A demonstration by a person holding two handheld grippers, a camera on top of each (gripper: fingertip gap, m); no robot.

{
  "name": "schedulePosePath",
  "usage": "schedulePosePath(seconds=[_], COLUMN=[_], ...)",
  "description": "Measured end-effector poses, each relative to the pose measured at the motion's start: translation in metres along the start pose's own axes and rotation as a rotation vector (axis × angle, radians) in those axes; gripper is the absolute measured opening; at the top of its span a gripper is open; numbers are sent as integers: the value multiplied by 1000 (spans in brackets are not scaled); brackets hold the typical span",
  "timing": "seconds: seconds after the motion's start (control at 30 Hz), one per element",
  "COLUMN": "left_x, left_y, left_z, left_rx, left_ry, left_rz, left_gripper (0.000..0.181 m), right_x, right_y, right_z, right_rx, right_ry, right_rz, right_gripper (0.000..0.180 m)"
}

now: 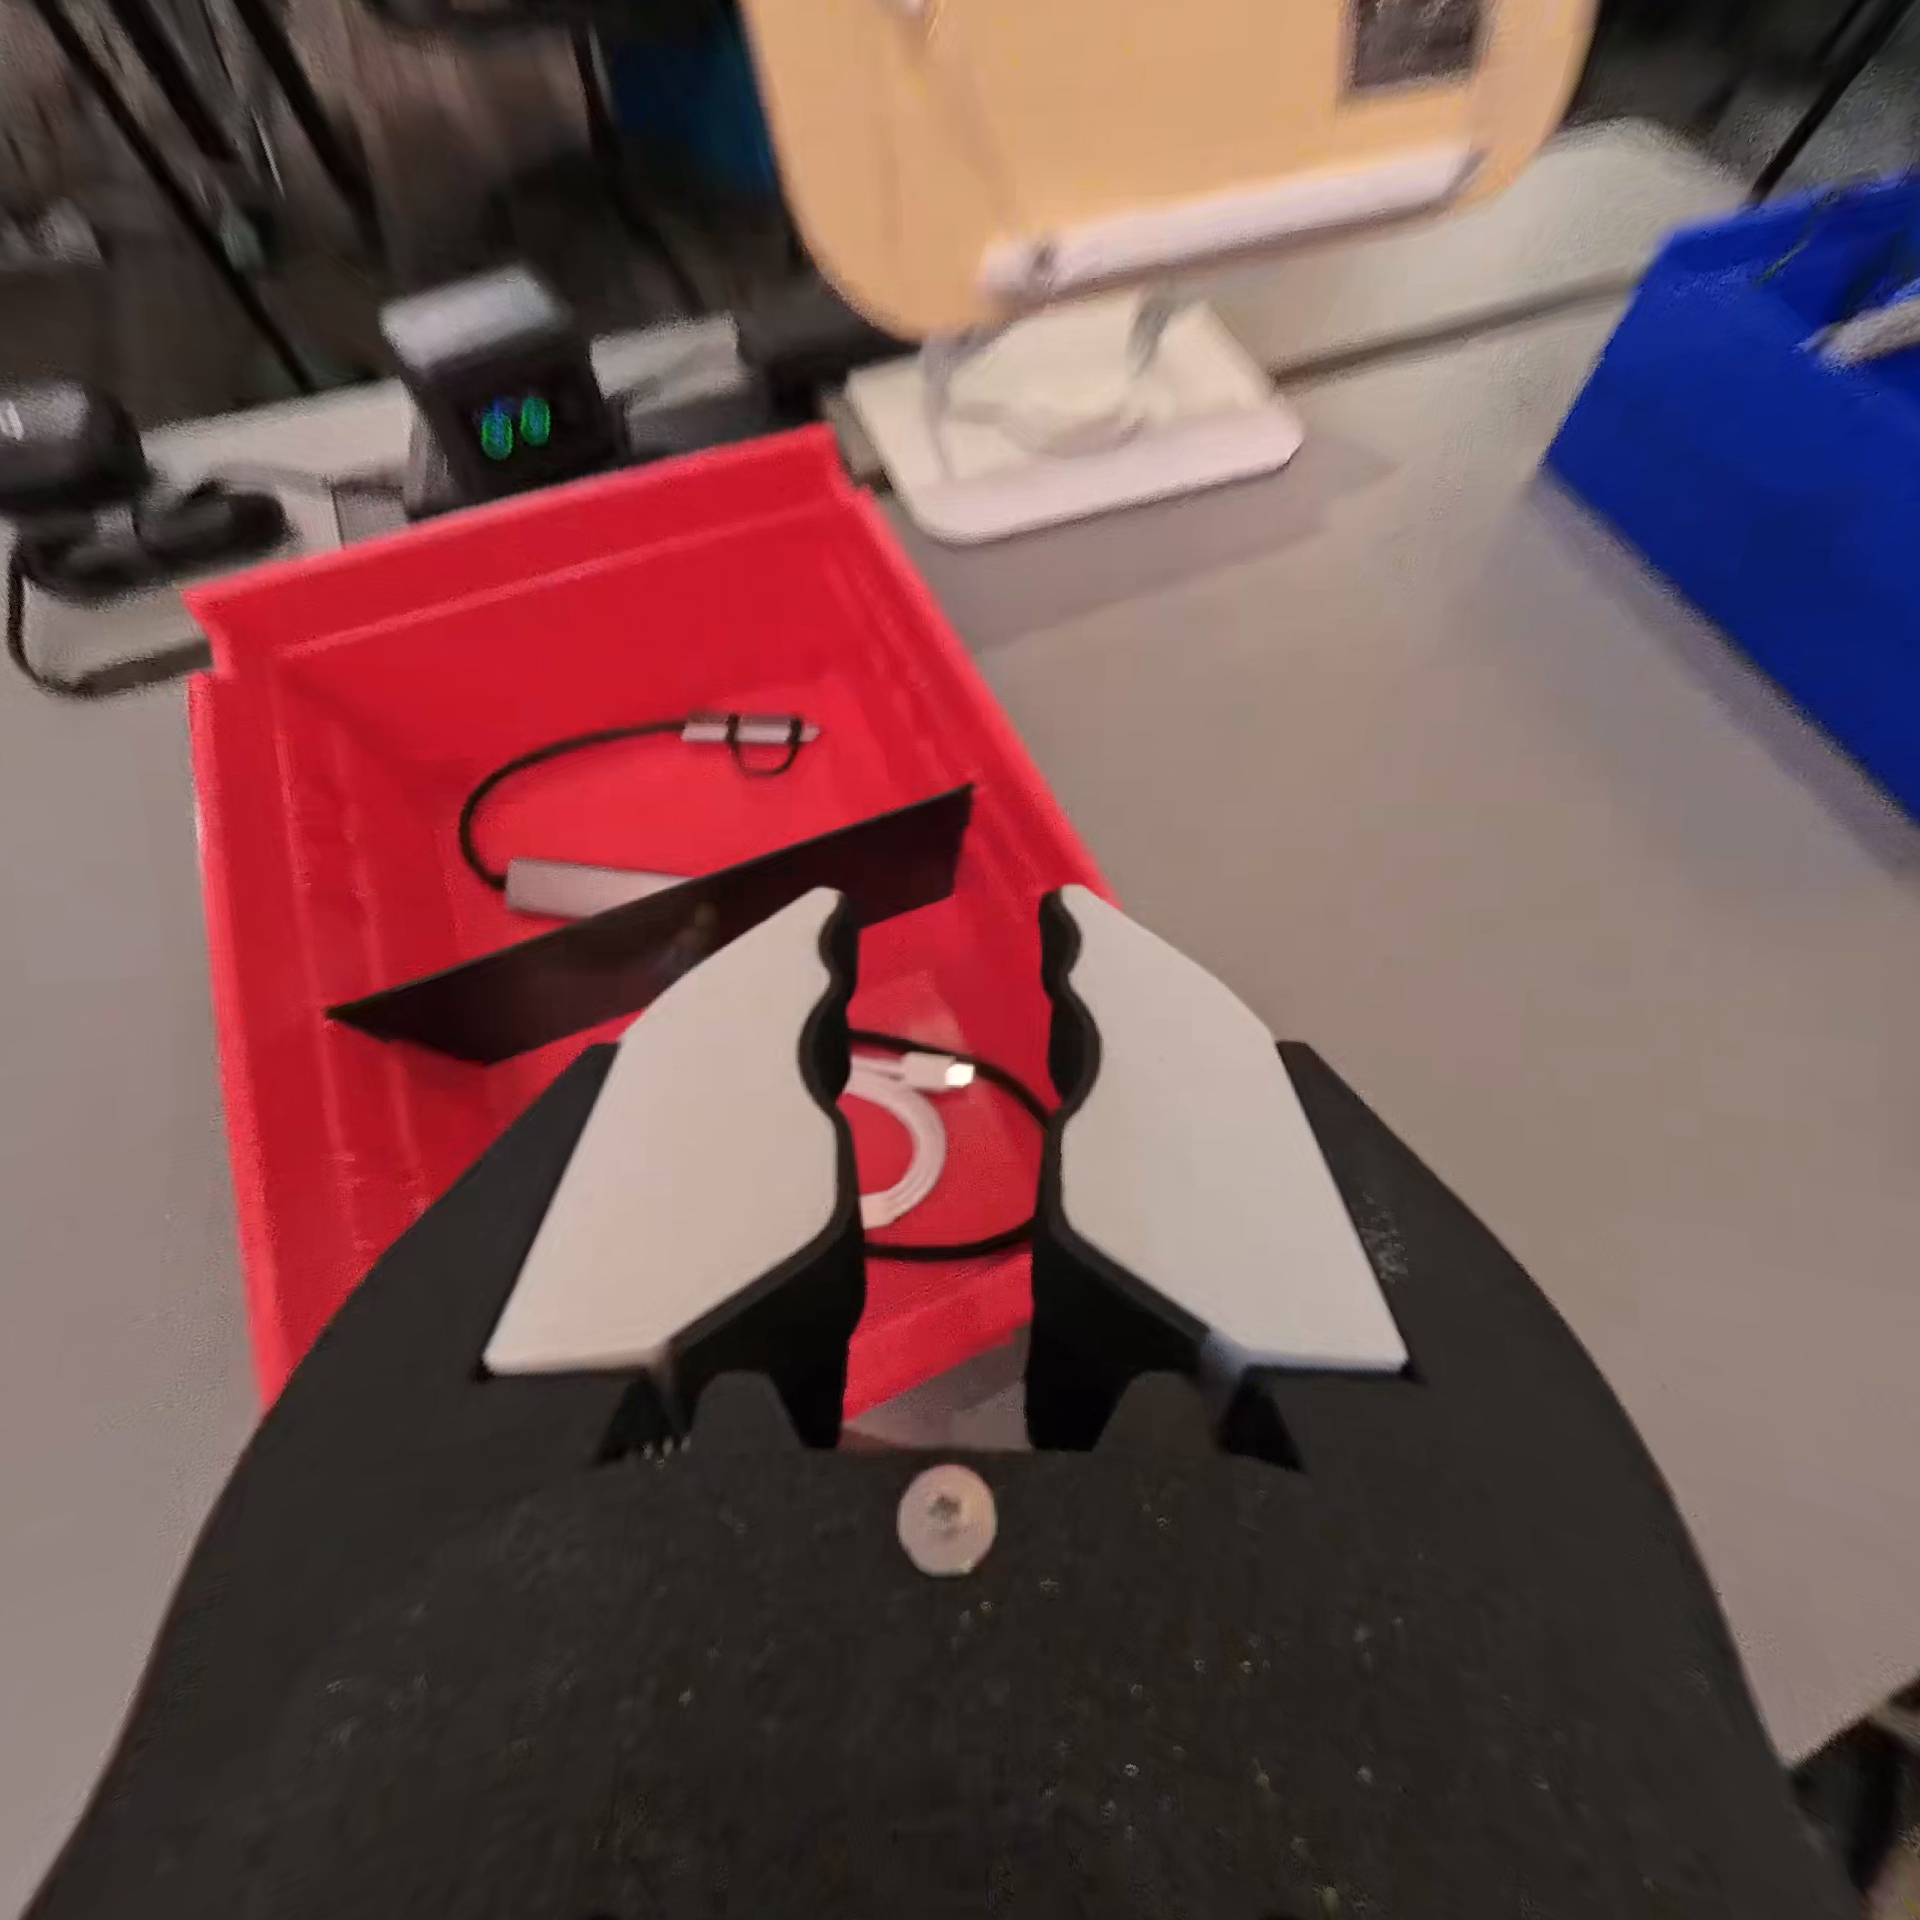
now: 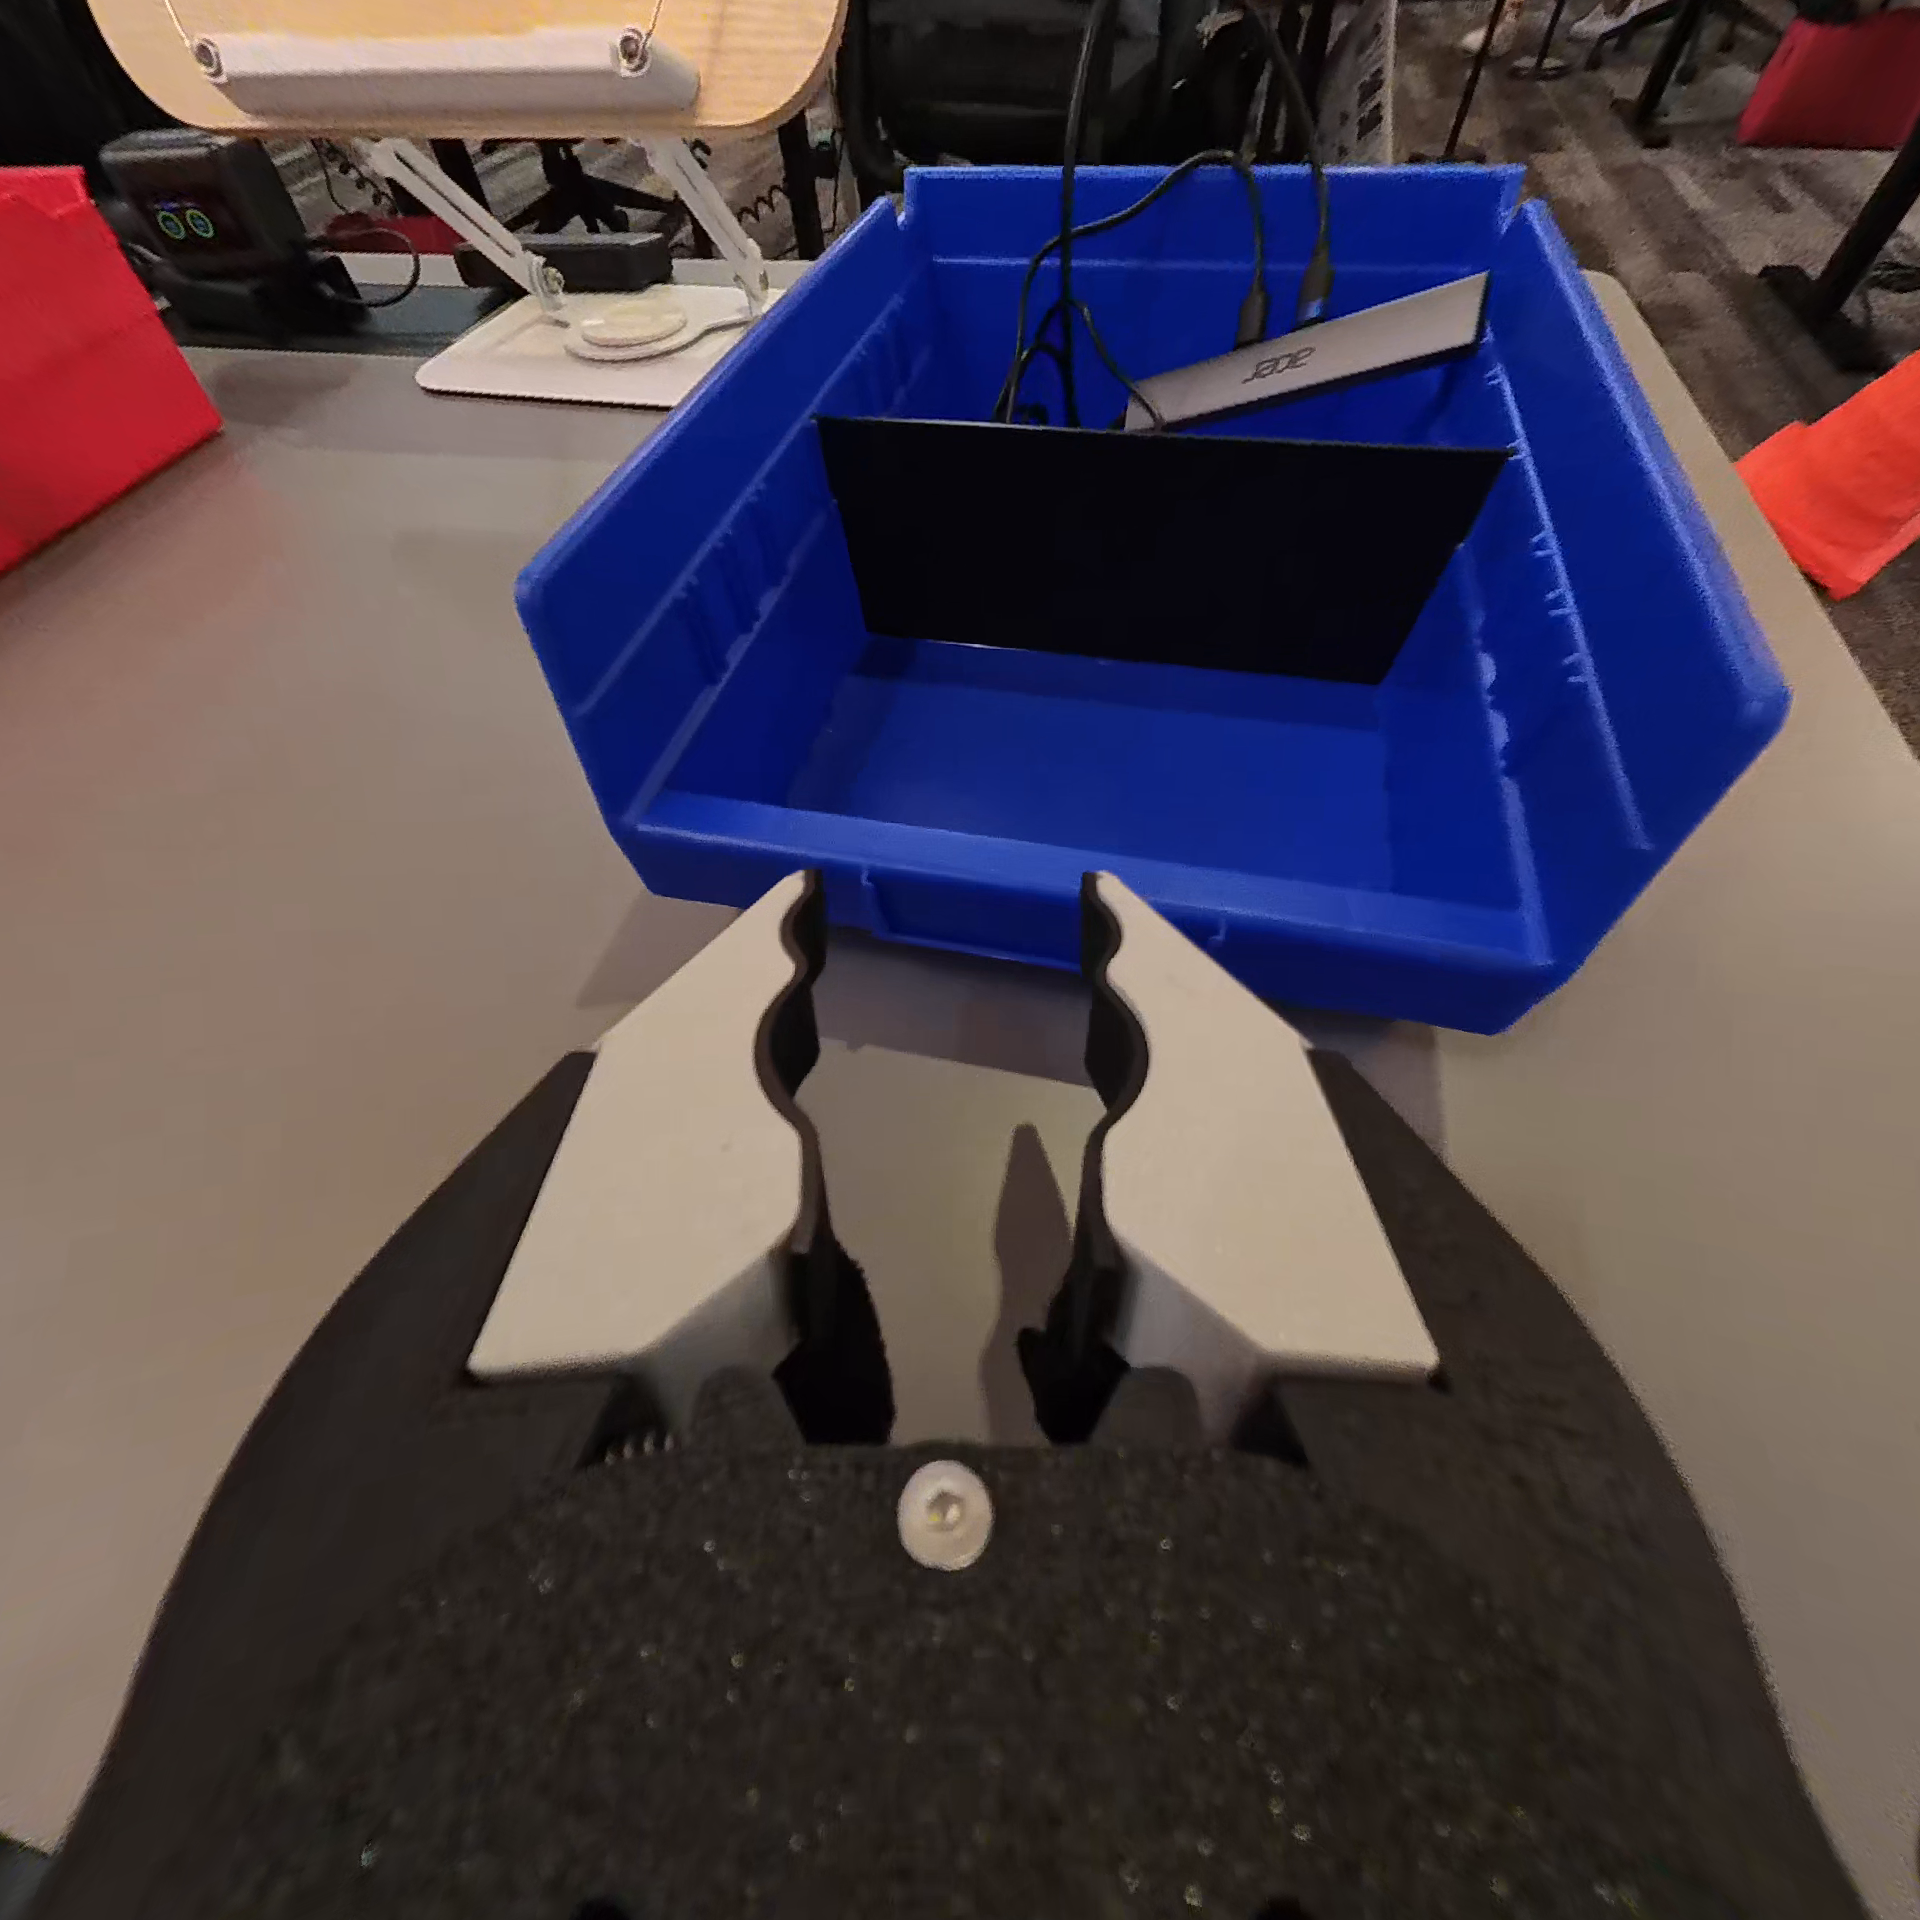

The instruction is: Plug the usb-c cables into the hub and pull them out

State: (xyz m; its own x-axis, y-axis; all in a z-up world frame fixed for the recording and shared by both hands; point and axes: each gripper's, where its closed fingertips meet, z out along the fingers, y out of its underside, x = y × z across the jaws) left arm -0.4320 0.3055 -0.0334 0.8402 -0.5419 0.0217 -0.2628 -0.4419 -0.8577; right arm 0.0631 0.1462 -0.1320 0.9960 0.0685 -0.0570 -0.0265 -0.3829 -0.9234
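Note:
In the left wrist view, my left gripper (image 1: 945, 914) is open and empty above the near end of a red bin (image 1: 312, 935). A black divider (image 1: 665, 935) splits the bin. A small grey hub (image 1: 582, 883) with a black lead lies behind the divider. A coiled white USB-C cable (image 1: 914, 1132) and a black cable (image 1: 935, 1252) lie in the near compartment, between my fingers. In the right wrist view, my right gripper (image 2: 948, 914) is open and empty just in front of a blue bin (image 2: 644, 623). A silver hub (image 2: 1309, 353) with two black cables (image 2: 1252, 301) plugged in leans in its far compartment.
The bins stand on a grey table (image 2: 312, 779). The blue bin has a black divider (image 2: 1143, 551) and an empty near compartment. A white stand (image 2: 582, 343) holding a wooden board sits at the table's back. An orange object (image 2: 1849, 499) lies off the right edge. Tip to tip, the grippers are about 55 cm apart. My left gripper's tips are some 20 cm from the small grey hub (image 1: 582, 883).

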Motion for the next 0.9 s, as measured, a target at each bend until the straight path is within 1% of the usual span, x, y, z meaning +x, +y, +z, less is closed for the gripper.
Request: schedulePosePath(seconds=[0.07, 0.13, 0.17, 0.2, 0.23, 0.3, 0.37, 0.5, 0.63, 0.77, 0.9], left_x=[-24, -49, -62, -74, -82, -91, -109, -139, -146, -144, -155], left_y=[0, -3, -3, -2, 0, 3, 13, 30, 49, 70, 74], left_z=[19, 41, 51, 63, 74, 98, 117, 137, 144, 146, 149], left_rx=[-175, -300, -362, -434, -502, -583, -652, -730, -806, -906, -891], left_ry=[3, -13, -33, -51, -52, -18, -76, -220, -300, -364, -449], left_rz=[-6, -25, -68, -137, -220, -381, -512, -690, -805, -827, -890], left_gripper=[44, 47, 50, 56, 56, 54, 54, 51, 49, 50, 51], right_x=[-1, -2, -3, -3, -3, -4, -4, -5, -7, -13, -22], right_y=[2, 4, 4, 5, 6, 7, 9, 11, 14, 14, 12], right_z=[3, 4, 4, 5, 5, 5, 5, 3, 2, 0, -1], right_rx=[-12, -20, -22, -24, -26, -32, -38, -40, -46, -41, -32], right_ry=[-14, -24, -28, -31, -33, -36, -41, -58, -92, -146, -218], right_rz=[5, 14, 20, 24, 27, 29, 33, 54, 90, 148, 229], right_gripper=[48, 47, 47, 47, 47, 47, 47, 47, 47, 46, 46])
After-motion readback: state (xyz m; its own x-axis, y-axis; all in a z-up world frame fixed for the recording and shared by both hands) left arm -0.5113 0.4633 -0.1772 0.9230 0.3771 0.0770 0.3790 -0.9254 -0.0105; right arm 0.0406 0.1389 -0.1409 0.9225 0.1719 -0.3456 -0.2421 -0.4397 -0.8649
